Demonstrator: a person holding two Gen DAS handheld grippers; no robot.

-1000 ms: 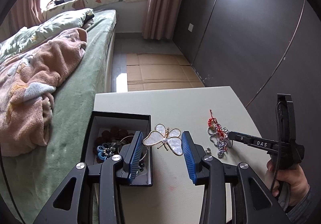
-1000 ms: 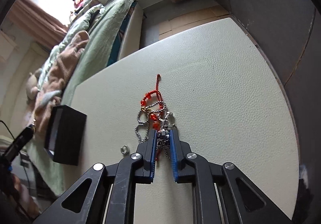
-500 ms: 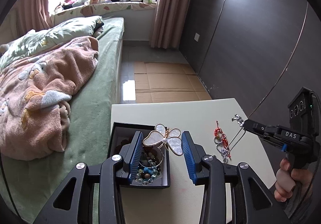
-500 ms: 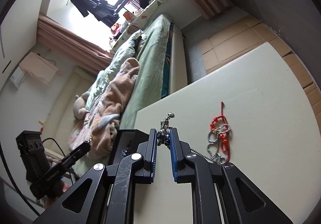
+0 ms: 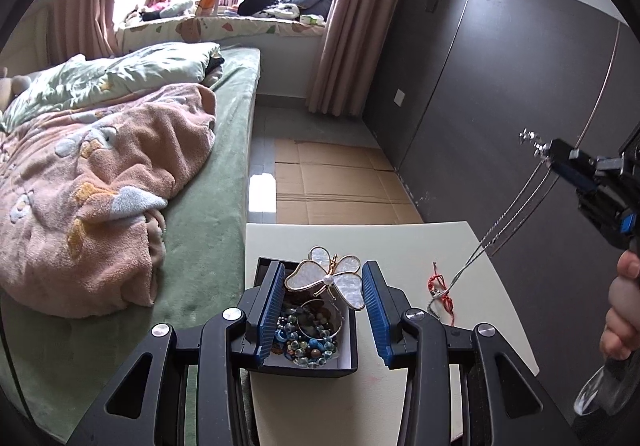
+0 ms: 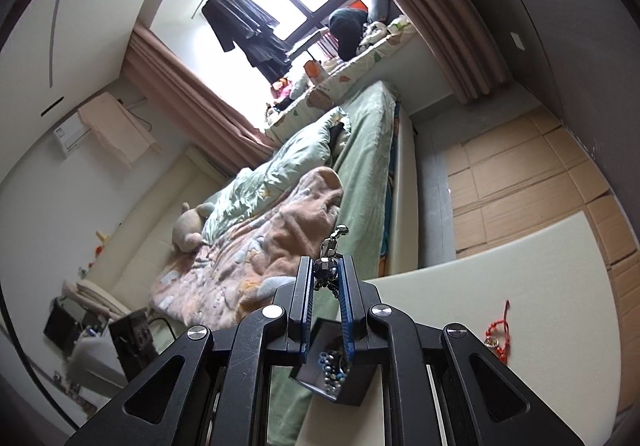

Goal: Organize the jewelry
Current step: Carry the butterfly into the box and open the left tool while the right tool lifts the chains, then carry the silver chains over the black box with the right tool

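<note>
Right tool [image 5: 554, 156] body cut off at frame edge; jewelry box [image 6: 336, 378] contents partly hidden, perhaps beads.

Black fingers [image 5: 268, 310] — blue ribbed pads, silver screws

The butterfly brooch [image 5: 326, 278] has glossy pearly wings in a shiny gold metal rim, and the chain [image 5: 504, 222] is bright silver metal. The table [image 5: 400, 242] looks matt and faintly pebbled like leather, the black box [image 5: 304, 368] matt, the blanket [image 5: 100, 186] fuzzy fleece, and the gripper pads [image 5: 376, 310] ribbed blue plastic.
</note>
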